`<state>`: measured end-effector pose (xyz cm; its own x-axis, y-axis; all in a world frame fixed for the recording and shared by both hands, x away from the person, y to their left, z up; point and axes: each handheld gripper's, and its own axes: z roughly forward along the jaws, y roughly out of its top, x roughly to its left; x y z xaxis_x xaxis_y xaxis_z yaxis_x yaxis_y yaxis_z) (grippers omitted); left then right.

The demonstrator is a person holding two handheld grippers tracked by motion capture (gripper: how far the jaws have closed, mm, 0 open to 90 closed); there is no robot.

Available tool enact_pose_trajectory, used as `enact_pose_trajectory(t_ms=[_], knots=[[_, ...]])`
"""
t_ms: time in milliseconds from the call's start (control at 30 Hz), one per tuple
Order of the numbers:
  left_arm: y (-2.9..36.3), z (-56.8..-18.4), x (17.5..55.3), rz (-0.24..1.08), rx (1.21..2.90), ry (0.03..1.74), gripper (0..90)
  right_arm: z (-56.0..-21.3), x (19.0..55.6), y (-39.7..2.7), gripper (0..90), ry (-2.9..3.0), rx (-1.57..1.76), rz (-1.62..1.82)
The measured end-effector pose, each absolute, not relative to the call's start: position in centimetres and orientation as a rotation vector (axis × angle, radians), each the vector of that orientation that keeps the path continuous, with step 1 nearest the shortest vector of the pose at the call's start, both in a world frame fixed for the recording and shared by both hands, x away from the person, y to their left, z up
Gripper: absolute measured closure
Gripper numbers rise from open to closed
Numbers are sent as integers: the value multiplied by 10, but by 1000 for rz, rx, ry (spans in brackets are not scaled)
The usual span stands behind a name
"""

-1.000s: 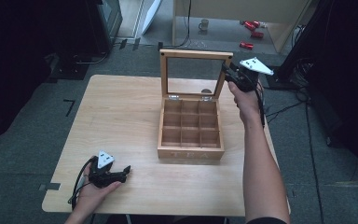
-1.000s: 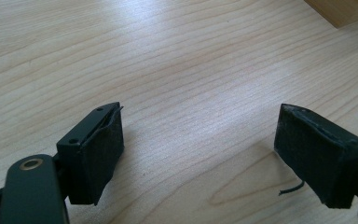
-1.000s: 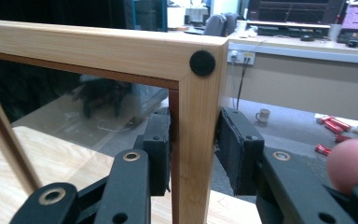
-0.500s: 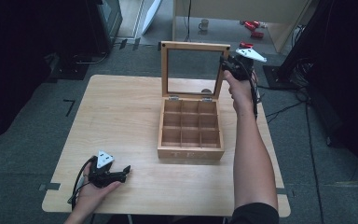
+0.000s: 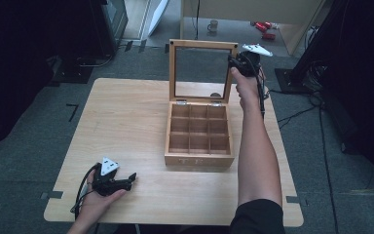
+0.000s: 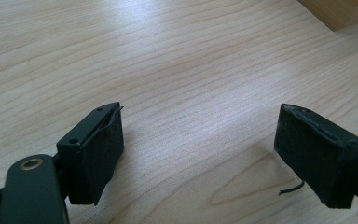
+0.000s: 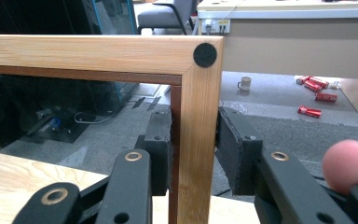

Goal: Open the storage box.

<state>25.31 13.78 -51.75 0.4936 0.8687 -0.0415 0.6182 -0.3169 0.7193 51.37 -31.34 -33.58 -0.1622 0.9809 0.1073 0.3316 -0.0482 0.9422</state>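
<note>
Right gripper (image 5: 234, 62) clamps the upright lid frame (image 7: 198, 116) of the wooden box (image 5: 199, 139) (near its top corner), while left gripper (image 6: 200, 154) rests wide on the bench (image 5: 126, 122).

Lettering on the front wall of the wooden box (image 5: 199, 161) — too small to read. The right tool (image 7: 193, 154) partly hides the lid (image 7: 199, 140) frame, which runs off the picture's left edge (right gripper view). A box corner (image 6: 340, 11) is cut off at top right.
</note>
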Motion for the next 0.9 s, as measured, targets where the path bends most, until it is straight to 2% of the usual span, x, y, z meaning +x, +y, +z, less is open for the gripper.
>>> enact_pose_trajectory(t_ms=[300,600,733,900], knots=[[137,-518,253,474,2055,1218,162,-335,512,-311,656,1540,1434,1216],[136,-518,252,484,2071,1210,162,-334,486,-318,275,1600,1439,1234],[134,-518,251,496,2076,1210,161,-340,466,-324,184,1633,1428,1224],[135,-518,251,497,2074,1212,161,-350,435,-337,163,1622,1448,1237]])
